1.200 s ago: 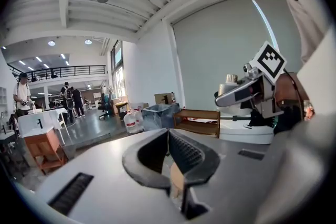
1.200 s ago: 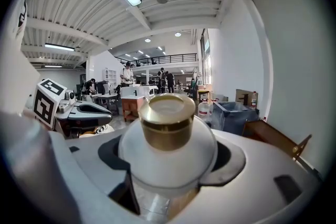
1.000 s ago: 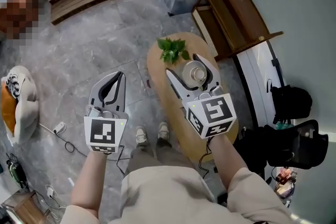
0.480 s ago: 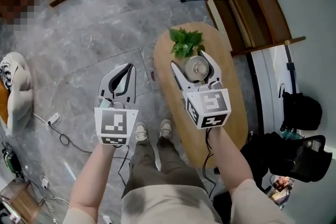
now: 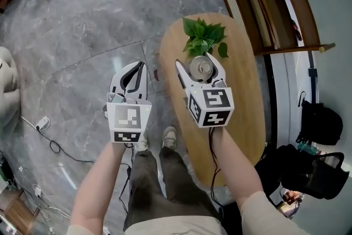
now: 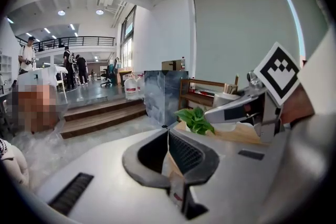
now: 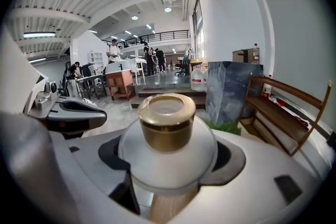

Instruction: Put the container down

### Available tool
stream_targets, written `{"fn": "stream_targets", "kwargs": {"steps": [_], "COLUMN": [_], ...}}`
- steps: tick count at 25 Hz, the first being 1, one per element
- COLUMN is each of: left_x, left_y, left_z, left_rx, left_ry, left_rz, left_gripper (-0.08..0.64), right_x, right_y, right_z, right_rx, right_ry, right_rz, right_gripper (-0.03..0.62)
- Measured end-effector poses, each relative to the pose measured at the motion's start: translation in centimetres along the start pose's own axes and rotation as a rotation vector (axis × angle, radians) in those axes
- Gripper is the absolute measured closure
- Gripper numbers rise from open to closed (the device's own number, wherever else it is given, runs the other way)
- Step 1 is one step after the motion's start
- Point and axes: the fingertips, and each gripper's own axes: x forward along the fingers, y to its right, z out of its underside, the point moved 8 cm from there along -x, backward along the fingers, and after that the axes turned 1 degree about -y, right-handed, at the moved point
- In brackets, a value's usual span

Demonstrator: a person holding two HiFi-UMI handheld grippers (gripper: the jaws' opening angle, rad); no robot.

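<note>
the white round jar with a gold lid (image 7: 167,134) stays clamped in the right gripper (image 5: 197,63), now drifted along the oval wooden table (image 5: 242,113) to just beside the green leafy plant (image 5: 203,38), so set-down looks still pending; left gripper (image 5: 137,67) jaws together, nothing between.

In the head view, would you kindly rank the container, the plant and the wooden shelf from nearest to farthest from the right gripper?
1. container, held in the right gripper.
2. plant, just beyond it on the table.
3. wooden shelf, off the table, to the right.
</note>
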Motion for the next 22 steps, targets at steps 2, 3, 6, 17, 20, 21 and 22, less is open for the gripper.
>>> {"fn": "stream_targets", "kwargs": {"steps": [2, 3, 6, 17, 20, 21, 22], "left_x": [1.9, 2.7, 5.2, 10.5, 11.3, 11.5, 11.7], "left_y": [0.0, 0.2, 0.4, 0.6, 0.6, 0.5, 0.4], "left_z": [2.2, 3.2, 6.4, 14.8, 15.8, 16.1, 16.3], "left_rx": [0.001, -0.007, -0.054, -0.078, -0.086, -0.090, -0.092], "left_ry": [-0.012, -0.013, -0.018, -0.082, -0.086, -0.086, -0.086], "left_rz": [0.018, 0.039, 0.104, 0.114, 0.110, 0.109, 0.107], "left_gripper": [0.551, 0.551, 0.551, 0.551, 0.551, 0.551, 0.551], "right_x": [2.1, 3.0, 5.6, 12.1, 13.1, 13.3, 13.6], "right_y": [0.3, 0.4, 1.0, 1.9, 2.2, 2.4, 2.5], "right_z": [2.1, 3.2, 6.4, 14.5, 15.8, 16.2, 16.6], "right_rx": [0.005, 0.005, 0.017, -0.012, -0.022, -0.019, -0.015], "right_ry": [-0.013, -0.019, -0.040, -0.105, -0.112, -0.115, -0.117], "right_rz": [0.007, 0.012, 0.027, 0.056, 0.068, 0.070, 0.070], "right_gripper": [0.258, 0.259, 0.258, 0.258, 0.258, 0.258, 0.258]}}
